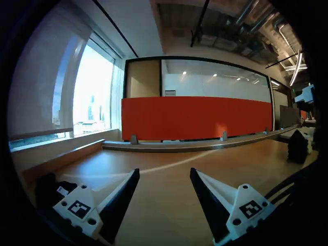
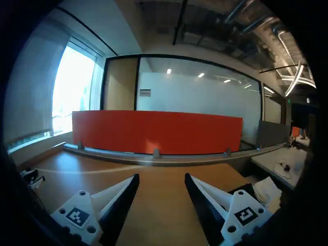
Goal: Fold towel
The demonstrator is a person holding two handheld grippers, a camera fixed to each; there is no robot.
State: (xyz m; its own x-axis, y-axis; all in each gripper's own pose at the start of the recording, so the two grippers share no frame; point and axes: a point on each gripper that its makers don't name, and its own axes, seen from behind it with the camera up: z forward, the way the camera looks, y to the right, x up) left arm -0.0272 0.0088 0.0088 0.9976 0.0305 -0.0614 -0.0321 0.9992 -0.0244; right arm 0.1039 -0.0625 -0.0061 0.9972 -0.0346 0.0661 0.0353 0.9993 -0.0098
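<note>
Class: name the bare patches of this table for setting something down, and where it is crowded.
Bare: wooden tabletop from the left gripper and right gripper to the orange divider. Crowded: its right edge in the right gripper view, by a white cloth.

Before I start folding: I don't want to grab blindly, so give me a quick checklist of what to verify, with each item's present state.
1. Left gripper ready: ok, jaws apart with nothing between them.
2. Right gripper ready: ok, jaws apart with nothing between them.
3. Surface ahead: ok, bare wood of the table runs up to the orange divider.
4. Towel located: cannot tell; a pale bundle at the table's right end in the right gripper view might be it, but it is too small to identify.
5. Side clearance: cannot tell; a dark object stands to the right in the left gripper view, unidentified.
</note>
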